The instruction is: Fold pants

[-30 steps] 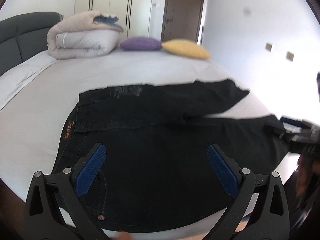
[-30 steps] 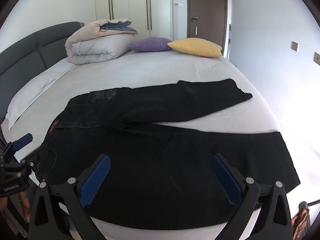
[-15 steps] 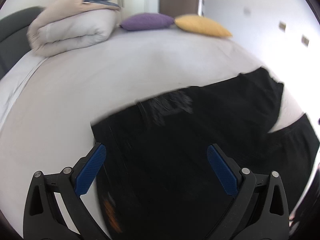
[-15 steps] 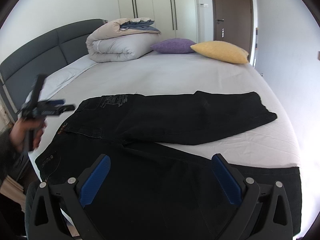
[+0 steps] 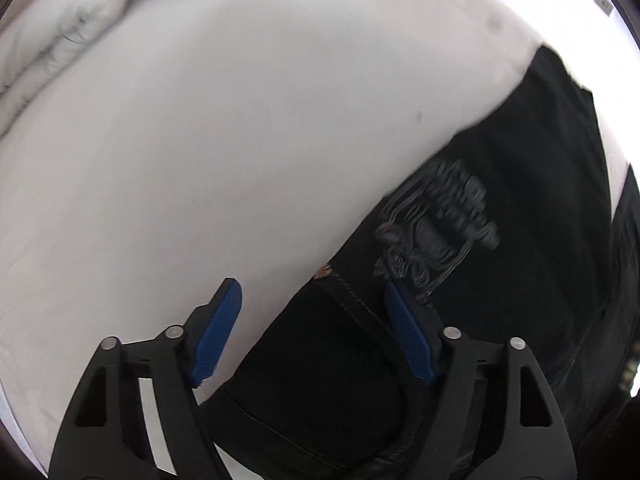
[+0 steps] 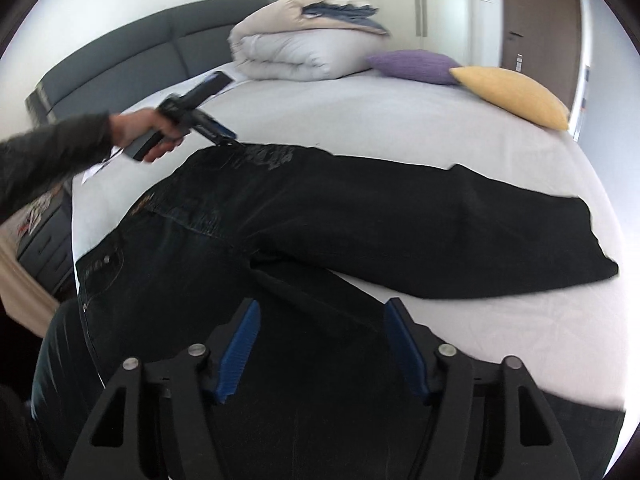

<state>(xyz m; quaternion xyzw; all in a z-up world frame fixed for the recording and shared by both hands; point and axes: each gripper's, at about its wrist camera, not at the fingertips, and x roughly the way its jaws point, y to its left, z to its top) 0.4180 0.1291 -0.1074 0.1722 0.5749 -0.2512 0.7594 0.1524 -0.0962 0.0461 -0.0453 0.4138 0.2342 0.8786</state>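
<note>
Black jeans (image 6: pixel 360 216) lie spread on a white bed (image 6: pixel 360 120), waist at the left, one leg running right, the other toward me. In the left wrist view my left gripper (image 5: pixel 312 328) is open, its jaws straddling the far waistband corner (image 5: pixel 344 292) beside the grey embroidered pocket (image 5: pixel 436 224). It also shows in the right wrist view (image 6: pixel 218 134), held by a hand at that corner. My right gripper (image 6: pixel 320 344) is open above the near leg, close to the crotch.
A rolled duvet (image 6: pixel 304 48), a purple pillow (image 6: pixel 416 66) and a yellow pillow (image 6: pixel 512 96) lie at the bed's far side. A dark headboard (image 6: pixel 132 68) stands at the left. A nightstand (image 6: pixel 44 236) stands left of the bed.
My left gripper has swung from the near leg to the far waistband corner and come down close to it. My right gripper moved left toward the crotch. Both jaws have narrowed somewhat.
</note>
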